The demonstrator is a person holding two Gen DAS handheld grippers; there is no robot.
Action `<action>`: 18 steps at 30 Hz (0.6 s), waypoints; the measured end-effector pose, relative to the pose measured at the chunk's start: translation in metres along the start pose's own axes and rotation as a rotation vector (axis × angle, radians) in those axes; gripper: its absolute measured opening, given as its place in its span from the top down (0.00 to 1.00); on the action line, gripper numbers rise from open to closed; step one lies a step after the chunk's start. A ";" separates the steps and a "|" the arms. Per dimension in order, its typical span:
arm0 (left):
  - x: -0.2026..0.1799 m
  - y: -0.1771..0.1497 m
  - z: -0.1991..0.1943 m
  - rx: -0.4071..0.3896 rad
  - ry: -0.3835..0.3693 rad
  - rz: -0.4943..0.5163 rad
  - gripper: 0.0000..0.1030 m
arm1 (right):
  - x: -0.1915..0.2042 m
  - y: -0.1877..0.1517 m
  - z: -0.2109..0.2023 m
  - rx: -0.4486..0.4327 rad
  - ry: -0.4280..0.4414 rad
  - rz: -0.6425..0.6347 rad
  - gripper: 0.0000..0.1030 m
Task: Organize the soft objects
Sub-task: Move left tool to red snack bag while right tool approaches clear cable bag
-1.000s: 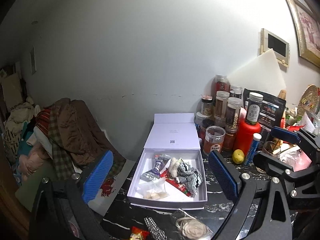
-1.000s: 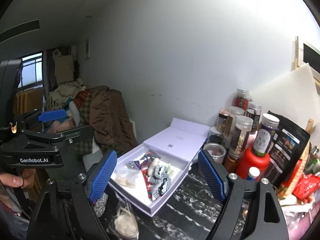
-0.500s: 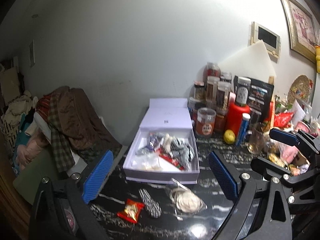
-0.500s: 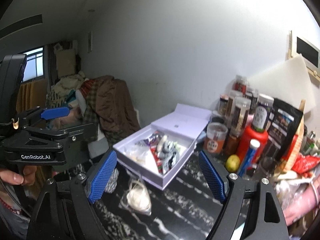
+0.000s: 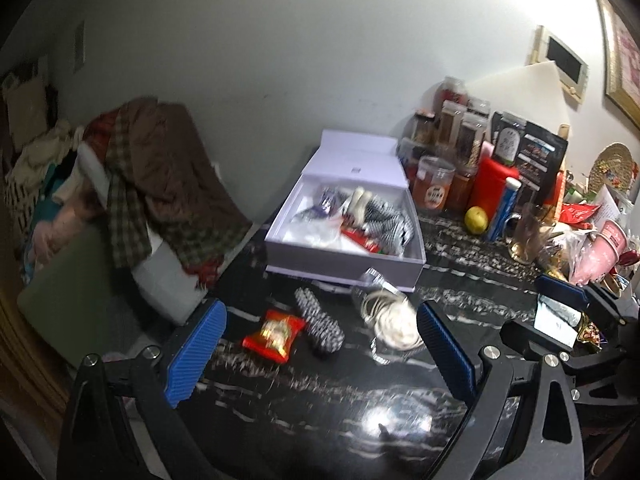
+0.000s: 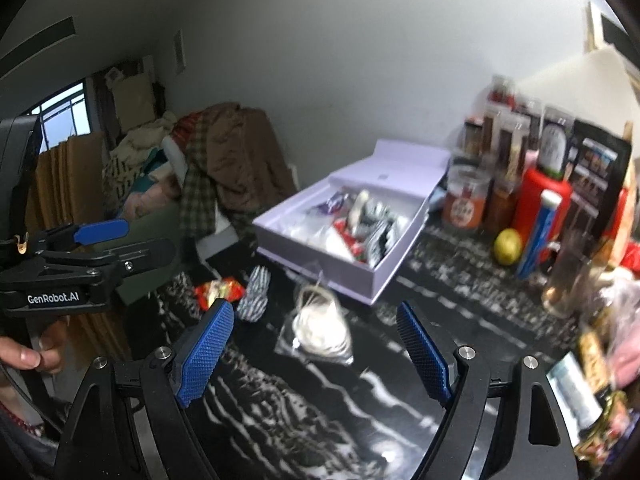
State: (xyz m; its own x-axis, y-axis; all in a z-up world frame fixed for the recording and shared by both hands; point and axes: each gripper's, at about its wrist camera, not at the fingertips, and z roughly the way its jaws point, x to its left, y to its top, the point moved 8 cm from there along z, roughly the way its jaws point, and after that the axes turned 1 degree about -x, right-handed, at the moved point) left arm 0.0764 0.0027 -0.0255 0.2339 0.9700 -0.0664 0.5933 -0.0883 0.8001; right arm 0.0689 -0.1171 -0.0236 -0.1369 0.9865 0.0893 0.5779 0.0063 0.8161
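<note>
Left hand-held gripper [image 5: 320,354]: blue ribbed pads spread wide, nothing between them, hanging over the bench [image 5: 304,408].
Right hand-held gripper [image 6: 316,354]: blue pads spread wide and empty, above the same black, white-veined bench.
Just ahead of the pads: a red snack packet [image 5: 275,335], a black-and-white patterned soft piece [image 5: 319,328] beside it, and a clear bag of pale coiled string [image 5: 390,322], all lying apart on the bench.
Further ahead: a white box [image 5: 340,262] with its lid tipped back, holding a striped cloth [image 5: 384,222], a pale roll and crinkled wrappers in a loose heap.
Beyond, to the right: jars [image 5: 436,184], a red bottle [image 5: 494,182] and a yellow fruit [image 5: 476,219].
Far left: piled clothes [image 5: 160,176].
</note>
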 end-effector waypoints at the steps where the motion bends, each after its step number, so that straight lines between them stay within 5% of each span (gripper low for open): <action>1: 0.004 -0.004 0.002 0.011 0.000 -0.007 0.05 | 0.001 -0.003 0.004 0.012 0.004 0.003 0.18; 18: 0.044 -0.054 0.051 0.151 -0.019 -0.122 0.05 | 0.008 -0.046 0.079 0.193 0.040 0.021 0.13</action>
State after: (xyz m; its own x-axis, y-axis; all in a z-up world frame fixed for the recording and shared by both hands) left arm 0.0943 0.0384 -0.1019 0.1664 0.9714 -0.1696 0.7267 -0.0045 0.6870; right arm 0.1049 -0.0969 -0.1057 -0.1530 0.9794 0.1314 0.7242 0.0206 0.6893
